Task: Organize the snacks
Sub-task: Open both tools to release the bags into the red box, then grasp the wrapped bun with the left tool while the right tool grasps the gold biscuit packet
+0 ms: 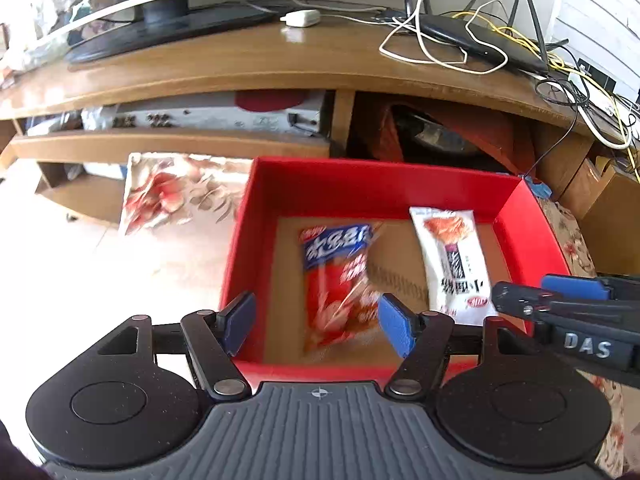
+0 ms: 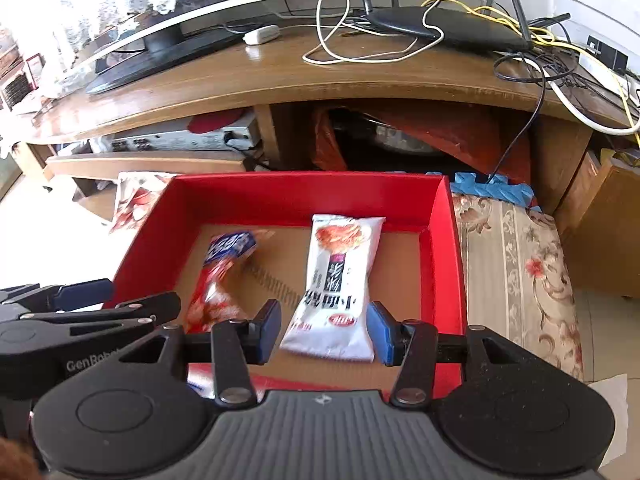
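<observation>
Red-blue snack packet (image 1: 336, 288) and white snack packet (image 2: 336, 292) in the red box (image 1: 372, 188) look light, crinkly, slippery, probably best pinched mid-body; left hand-held gripper (image 1: 318, 326) gapes empty, right hand-held gripper (image 2: 324, 330) stands narrower, seemingly clear of the white one.

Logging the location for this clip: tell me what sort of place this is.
Most likely a home living room. A wooden TV stand carries a flat screen and a router tangled in cables, and a red box of snack packets sits on a floral cushion in front of it.

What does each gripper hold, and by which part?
Left gripper holds nothing. Right gripper flanks the white packet at its near end; a grip cannot be told.
</observation>
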The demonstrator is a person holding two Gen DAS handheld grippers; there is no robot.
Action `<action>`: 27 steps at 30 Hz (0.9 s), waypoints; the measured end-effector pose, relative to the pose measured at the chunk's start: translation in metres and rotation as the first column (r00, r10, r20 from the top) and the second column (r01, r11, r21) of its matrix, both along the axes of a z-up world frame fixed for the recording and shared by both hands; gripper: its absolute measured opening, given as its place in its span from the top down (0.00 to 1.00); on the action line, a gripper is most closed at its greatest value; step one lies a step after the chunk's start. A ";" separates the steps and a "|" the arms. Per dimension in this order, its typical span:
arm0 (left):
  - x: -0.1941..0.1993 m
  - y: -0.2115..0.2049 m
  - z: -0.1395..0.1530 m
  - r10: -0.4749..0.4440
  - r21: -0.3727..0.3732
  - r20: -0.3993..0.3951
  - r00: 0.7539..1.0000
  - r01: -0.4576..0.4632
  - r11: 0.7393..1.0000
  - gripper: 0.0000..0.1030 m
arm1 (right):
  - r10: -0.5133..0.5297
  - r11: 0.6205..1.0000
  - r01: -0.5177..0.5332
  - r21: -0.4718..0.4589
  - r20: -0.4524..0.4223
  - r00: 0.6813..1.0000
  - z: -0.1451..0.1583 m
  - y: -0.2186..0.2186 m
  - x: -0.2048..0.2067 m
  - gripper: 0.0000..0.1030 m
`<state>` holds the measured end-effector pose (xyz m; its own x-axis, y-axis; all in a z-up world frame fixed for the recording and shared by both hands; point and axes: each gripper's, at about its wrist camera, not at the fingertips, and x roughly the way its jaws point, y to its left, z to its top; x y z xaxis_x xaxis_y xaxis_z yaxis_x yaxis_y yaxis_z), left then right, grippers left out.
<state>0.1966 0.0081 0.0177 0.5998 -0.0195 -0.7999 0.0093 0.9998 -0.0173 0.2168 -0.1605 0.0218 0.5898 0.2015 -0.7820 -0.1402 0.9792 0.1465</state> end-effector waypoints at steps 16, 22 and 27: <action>-0.045 0.017 -0.021 -0.016 0.024 -0.083 0.996 0.018 1.000 0.12 | 0.023 1.000 -0.022 0.016 -0.049 0.999 0.000 -0.006 -0.053 0.52; -0.042 0.018 -0.038 -0.021 0.060 -0.129 0.991 0.029 0.998 0.10 | 0.028 1.000 -0.026 0.017 -0.078 0.997 -0.006 -0.010 -0.060 0.51; -0.040 0.014 -0.048 -0.053 0.047 -0.171 0.984 0.062 0.997 0.09 | 0.006 1.000 -0.004 0.017 -0.101 0.995 -0.012 -0.019 -0.058 0.50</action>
<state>0.1571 0.0226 -0.0304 0.4548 -0.0055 -0.8906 0.0679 0.9973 0.0285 0.1585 -0.1797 0.0094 0.5067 0.2177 -0.8342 -0.1285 0.9758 0.1767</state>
